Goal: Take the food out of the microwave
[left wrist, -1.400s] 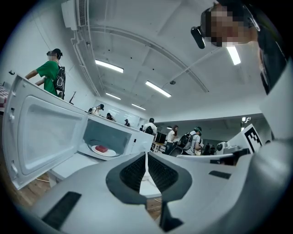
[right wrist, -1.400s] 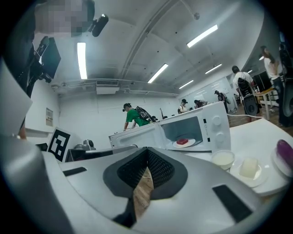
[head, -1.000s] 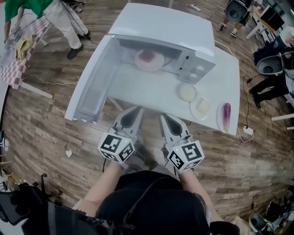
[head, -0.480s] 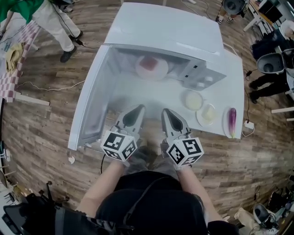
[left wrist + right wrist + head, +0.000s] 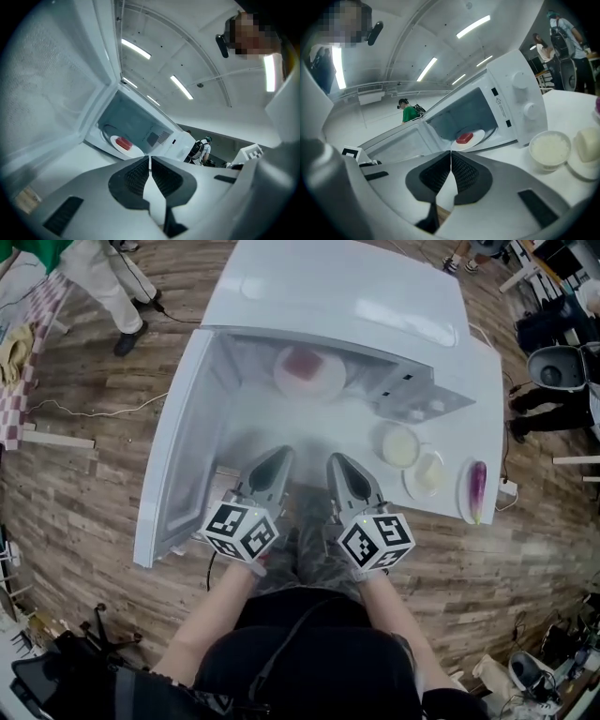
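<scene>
White table [image 5: 480, 413] with open microwave [image 5: 337, 292] on wood-plank floor [image 5: 84, 484]

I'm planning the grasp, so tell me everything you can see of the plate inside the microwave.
The plate is round, white and shallow, glazed-looking. It lies flat on the floor of the open microwave, uncovered, with a red block of food resting near its middle. It looks whole and clean around the food. Nothing else touches it: the left tool and right tool, both shut, are outside the cavity.
</scene>
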Motion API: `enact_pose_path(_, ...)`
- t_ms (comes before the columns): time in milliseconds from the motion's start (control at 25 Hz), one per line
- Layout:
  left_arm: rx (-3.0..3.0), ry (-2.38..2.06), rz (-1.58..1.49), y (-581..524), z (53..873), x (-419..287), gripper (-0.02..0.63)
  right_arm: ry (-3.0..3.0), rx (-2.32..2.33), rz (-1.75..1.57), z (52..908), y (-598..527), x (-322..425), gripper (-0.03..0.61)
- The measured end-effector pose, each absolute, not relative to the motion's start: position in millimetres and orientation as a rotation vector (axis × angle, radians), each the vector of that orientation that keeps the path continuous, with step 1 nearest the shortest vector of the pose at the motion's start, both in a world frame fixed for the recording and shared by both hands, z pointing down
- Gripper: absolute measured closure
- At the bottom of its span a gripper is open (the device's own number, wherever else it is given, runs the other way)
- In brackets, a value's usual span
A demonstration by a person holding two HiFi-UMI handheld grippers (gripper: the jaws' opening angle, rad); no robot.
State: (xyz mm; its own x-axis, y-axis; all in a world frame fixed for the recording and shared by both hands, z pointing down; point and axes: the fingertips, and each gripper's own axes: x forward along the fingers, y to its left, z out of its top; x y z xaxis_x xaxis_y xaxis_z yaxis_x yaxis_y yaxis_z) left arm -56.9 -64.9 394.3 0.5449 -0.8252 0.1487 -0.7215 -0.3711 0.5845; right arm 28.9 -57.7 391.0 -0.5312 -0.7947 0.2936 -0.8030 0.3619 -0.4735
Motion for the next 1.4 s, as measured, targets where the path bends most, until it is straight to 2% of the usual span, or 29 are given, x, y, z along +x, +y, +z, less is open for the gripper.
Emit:
enact_pose_path(240,2.099,-1.257,-0.229,-83,409,-66,0.589,-2.616,1.495,1.106,405,-91,18,0.554)
enact_pose_path(360,2.054,-1.262,-0.237,-94,416,-72,0.589,-2.605,1.486,1.261,413,-109,16,0.472)
enact_pose_path(1080,1.914,-1.259,-0.271,-138,447,-79,0.589,-2.398,1.588,1.942,455,-164,31,0.426)
enact_pose_path(1400,1.872,-1.249,-0.264,-147,458,-77,0.589,-2.359,1.573,2.061,463,-173,30,0.426)
